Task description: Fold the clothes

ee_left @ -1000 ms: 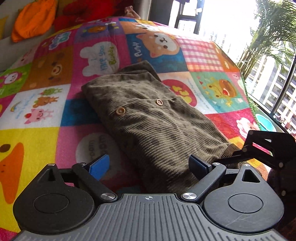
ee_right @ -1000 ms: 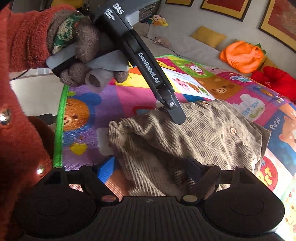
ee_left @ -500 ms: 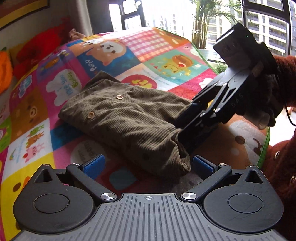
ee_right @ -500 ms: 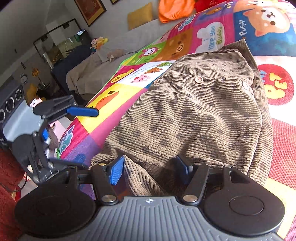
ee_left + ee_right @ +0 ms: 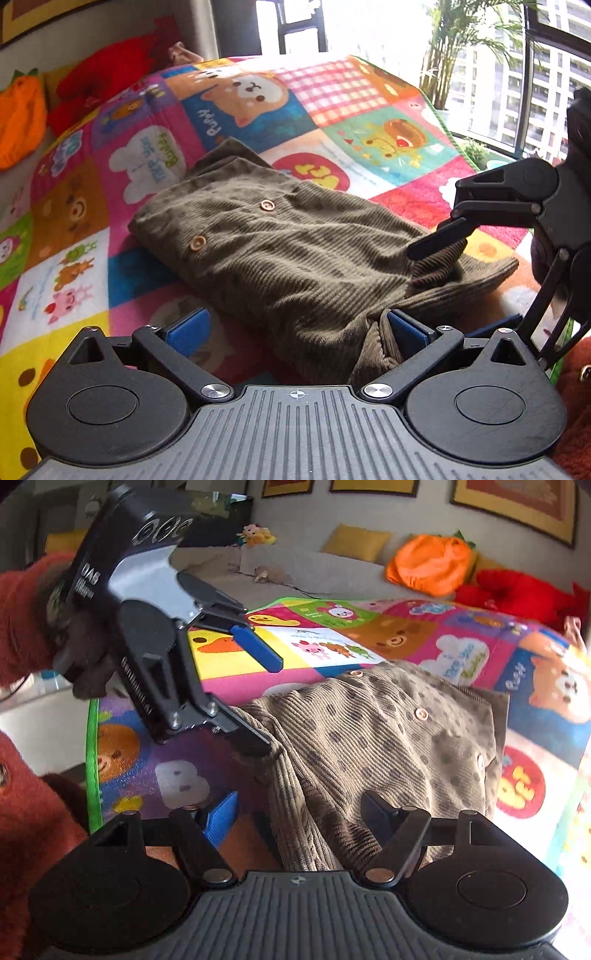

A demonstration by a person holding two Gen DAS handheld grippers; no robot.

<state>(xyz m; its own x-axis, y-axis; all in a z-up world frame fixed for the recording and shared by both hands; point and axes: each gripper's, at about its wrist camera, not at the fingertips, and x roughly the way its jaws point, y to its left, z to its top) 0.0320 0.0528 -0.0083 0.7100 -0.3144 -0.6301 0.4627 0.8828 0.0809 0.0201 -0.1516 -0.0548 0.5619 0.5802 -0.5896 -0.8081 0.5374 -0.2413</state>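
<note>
A brown dotted corduroy garment (image 5: 280,251) with round buttons lies folded lengthwise on a colourful patchwork mat (image 5: 155,155); it also shows in the right wrist view (image 5: 384,746). My left gripper (image 5: 295,330) is open, its jaws astride the garment's near end. My right gripper (image 5: 299,812) is open over the same near hem. In the left wrist view the right gripper (image 5: 476,266) comes in from the right, one finger resting on the cloth. In the right wrist view the left gripper (image 5: 258,701) comes in from the left, its lower finger touching the hem.
An orange cushion (image 5: 428,565) and a red plush (image 5: 517,594) lie beyond the mat's far edge. A window with a palm (image 5: 461,48) stands to the right. The mat's green edge (image 5: 92,768) runs near the person's red sleeve (image 5: 26,812).
Both grippers have shifted around the garment's near end. The left gripper's right jaw now presses into the hem and the right gripper's finger lies on top of the cloth.
</note>
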